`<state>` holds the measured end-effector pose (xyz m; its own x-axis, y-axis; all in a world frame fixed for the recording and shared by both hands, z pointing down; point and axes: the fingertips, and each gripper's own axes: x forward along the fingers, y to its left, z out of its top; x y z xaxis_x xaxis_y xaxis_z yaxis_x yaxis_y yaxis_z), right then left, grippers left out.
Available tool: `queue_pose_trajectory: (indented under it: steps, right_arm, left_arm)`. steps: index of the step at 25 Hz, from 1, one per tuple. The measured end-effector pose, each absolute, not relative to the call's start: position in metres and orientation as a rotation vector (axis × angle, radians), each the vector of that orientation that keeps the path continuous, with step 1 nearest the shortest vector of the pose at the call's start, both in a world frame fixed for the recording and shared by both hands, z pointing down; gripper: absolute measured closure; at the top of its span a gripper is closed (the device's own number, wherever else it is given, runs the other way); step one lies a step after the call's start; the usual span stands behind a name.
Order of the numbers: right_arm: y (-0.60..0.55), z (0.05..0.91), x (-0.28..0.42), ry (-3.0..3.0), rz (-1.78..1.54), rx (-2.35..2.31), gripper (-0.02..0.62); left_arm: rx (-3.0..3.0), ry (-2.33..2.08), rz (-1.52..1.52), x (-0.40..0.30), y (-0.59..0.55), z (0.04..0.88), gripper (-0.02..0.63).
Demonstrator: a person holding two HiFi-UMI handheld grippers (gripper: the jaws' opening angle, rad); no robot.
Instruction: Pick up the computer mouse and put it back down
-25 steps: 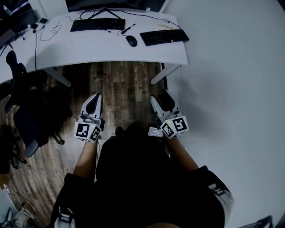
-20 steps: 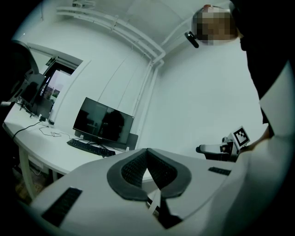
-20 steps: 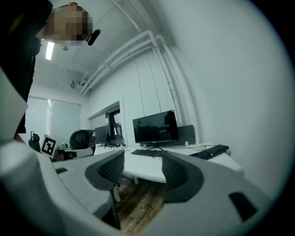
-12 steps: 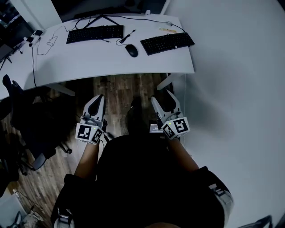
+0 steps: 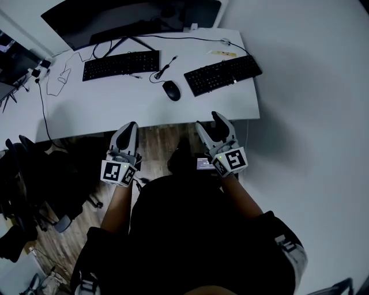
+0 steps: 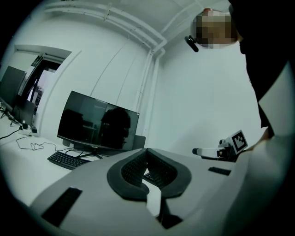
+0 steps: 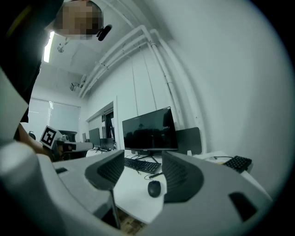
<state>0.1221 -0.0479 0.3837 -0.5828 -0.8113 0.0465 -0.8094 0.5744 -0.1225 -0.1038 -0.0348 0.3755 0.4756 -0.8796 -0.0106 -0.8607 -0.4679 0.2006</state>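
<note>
A black computer mouse (image 5: 171, 90) lies on the white desk (image 5: 104, 103), between two black keyboards, one on its left (image 5: 121, 64) and one on its right (image 5: 222, 75). My right gripper (image 5: 209, 121) is held level at the desk's front edge, open and empty. In the right gripper view the mouse (image 7: 154, 188) shows far off between the spread jaws of the right gripper (image 7: 143, 159). My left gripper (image 5: 130, 125) hovers at the same edge, further left, shut with nothing in it. In the left gripper view the left gripper's (image 6: 147, 151) pads meet at their tips.
A dark monitor (image 5: 132, 17) stands at the back of the desk, with thin cables (image 5: 57, 80) at its left end. A black office chair (image 5: 29, 167) stands on the wooden floor at the left. A white wall (image 5: 311, 115) runs close along the right.
Both grippers have moved forward together from over the floor to the desk's front edge. The desk and mouse are nearer. Neither gripper's jaws have changed.
</note>
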Motion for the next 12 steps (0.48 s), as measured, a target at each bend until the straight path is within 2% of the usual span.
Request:
queue_pose_trajectory:
  steps: [12]
  right_arm:
    - [-0.154, 0.399, 0.102, 2.936, -0.278, -1.184, 0.339]
  left_arm:
    - [2.470, -1.615, -0.085, -0.095, -0.141, 0.388, 0.612]
